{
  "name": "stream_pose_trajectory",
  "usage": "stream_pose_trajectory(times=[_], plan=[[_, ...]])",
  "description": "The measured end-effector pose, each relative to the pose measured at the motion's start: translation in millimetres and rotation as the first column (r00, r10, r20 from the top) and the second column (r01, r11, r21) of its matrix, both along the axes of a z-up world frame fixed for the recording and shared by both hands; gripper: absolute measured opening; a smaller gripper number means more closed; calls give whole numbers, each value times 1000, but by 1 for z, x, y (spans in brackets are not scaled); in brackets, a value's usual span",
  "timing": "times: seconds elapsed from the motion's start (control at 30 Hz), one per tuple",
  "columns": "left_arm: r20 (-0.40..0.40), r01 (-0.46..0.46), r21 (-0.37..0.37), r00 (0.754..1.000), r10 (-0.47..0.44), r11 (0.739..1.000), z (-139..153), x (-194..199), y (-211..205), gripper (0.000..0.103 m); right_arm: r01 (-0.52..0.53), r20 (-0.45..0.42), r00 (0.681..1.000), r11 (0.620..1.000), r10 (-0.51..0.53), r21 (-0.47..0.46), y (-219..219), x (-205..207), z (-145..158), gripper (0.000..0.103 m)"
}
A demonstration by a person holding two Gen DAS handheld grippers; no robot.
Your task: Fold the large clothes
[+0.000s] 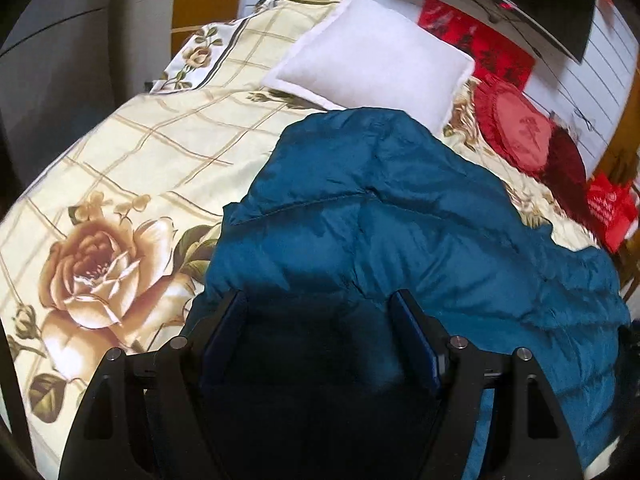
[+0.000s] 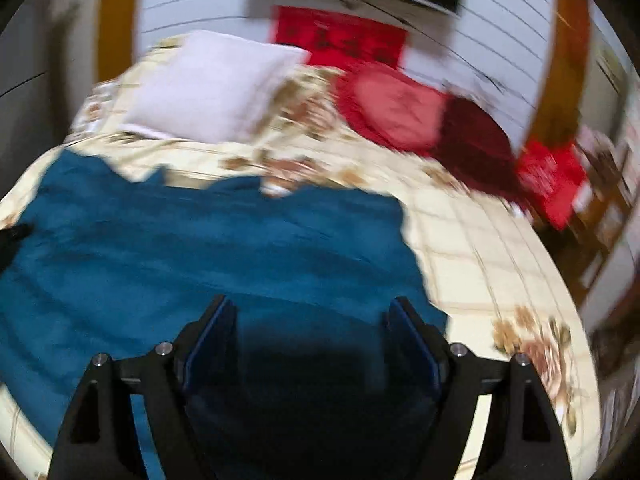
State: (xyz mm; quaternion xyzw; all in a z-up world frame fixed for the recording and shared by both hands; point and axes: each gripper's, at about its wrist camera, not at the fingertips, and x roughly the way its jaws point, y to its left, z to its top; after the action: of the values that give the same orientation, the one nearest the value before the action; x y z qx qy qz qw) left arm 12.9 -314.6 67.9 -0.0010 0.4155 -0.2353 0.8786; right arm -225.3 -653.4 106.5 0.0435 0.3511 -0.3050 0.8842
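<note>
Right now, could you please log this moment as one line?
task: fold jacket | place: bed | left gripper: open over jacket | right gripper: open over jacket | fold: not started

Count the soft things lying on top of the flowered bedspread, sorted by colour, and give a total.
Teal: 1, the padded jacket
White: 1, the square pillow
Red: 1, the round frilled cushion
Dark maroon: 1, the cushion beside it
Total: 4

Left and right of my jacket point(image 1: 400, 216) the bedspread point(image 1: 132, 152) lies bare; beyond it, pillow point(image 1: 372, 60) and red cushions point(image 1: 516, 128) block.
</note>
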Motion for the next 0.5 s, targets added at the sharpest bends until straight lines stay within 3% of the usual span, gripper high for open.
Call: stream_pose_trajectory(times=[0.1,0.23,0.33,0.5], plan=[[33,10,40,999,-11,999,-4,2,-8,97,39,-1,999,997,-39,63,-26,10,-25,86],[26,12,65,1000,-13,998,-4,2,-10,97,57,-7,998,993,-57,106,-34,20,-28,88],[14,3,53,1000,-4,999,3,-5,2,97,44,-21,999,992,-42,122,-28,11,-16,87],[88,47,63,995,-52,997,16,-37,22,97,-76,61,996,994,72,80,23,-40,9,87]])
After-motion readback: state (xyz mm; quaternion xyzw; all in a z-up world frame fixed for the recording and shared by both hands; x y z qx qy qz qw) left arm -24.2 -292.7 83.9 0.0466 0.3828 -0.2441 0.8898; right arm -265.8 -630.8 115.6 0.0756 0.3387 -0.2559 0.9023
